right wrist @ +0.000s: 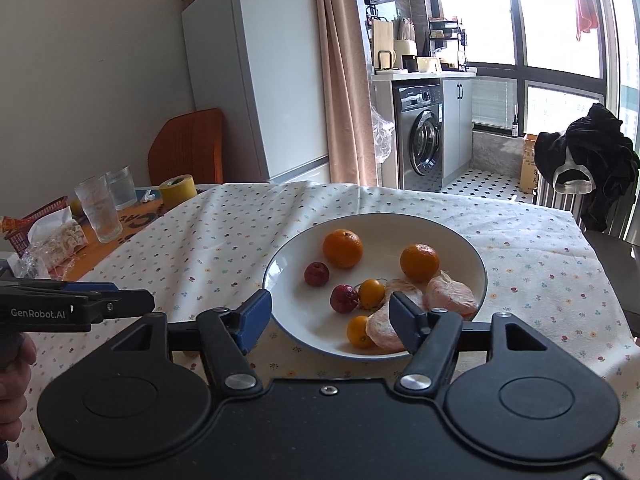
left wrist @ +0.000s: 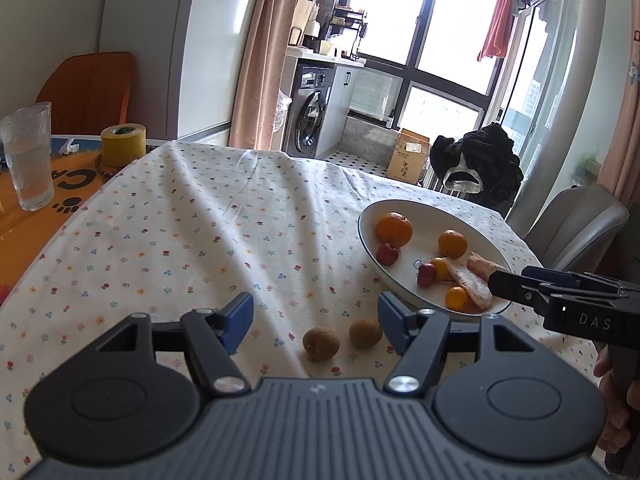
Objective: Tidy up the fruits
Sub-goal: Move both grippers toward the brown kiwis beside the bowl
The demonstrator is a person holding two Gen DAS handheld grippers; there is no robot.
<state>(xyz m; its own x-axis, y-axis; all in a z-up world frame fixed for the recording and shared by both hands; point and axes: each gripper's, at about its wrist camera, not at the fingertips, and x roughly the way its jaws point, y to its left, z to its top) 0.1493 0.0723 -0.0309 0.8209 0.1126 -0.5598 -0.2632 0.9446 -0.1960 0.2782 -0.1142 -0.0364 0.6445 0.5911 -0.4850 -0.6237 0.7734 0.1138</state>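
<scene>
Left wrist view first: the left gripper (left wrist: 316, 322) hangs low over the flowered tablecloth (left wrist: 180, 232), its blue-padded fingers (left wrist: 240, 320) spread wide with nothing between them. Two brown kiwis (left wrist: 321, 343) lie on the cloth between the fingertips, close together, just beside the near rim of the white plate (left wrist: 368, 236) but outside it. On the plate sit two oranges (left wrist: 394, 229), two small red fruits (left wrist: 387, 254), two small yellow-orange fruits (left wrist: 456, 298) and peeled citrus segments (left wrist: 468, 284). The other gripper comes in from the right edge, its tip over the plate's near right rim; from this side I cannot tell how its fingers stand. A glass of water (left wrist: 27, 156) and a roll of yellow tape (left wrist: 123, 144) stand far left, off the cloth. Right wrist view next: the right gripper (right wrist: 330, 322) is released, fingers wide apart and holding nothing, poised over the near edge of the plate (right wrist: 288, 264); its right finger covers part of a peeled segment (right wrist: 380, 330). The oranges (right wrist: 343, 248) rest toward the back of the plate, the red fruits (right wrist: 317, 273) and the small yellow-orange ones (right wrist: 371, 293) nearer the front. The left gripper's tip shows at the left edge, held in a hand (right wrist: 14, 376).
</scene>
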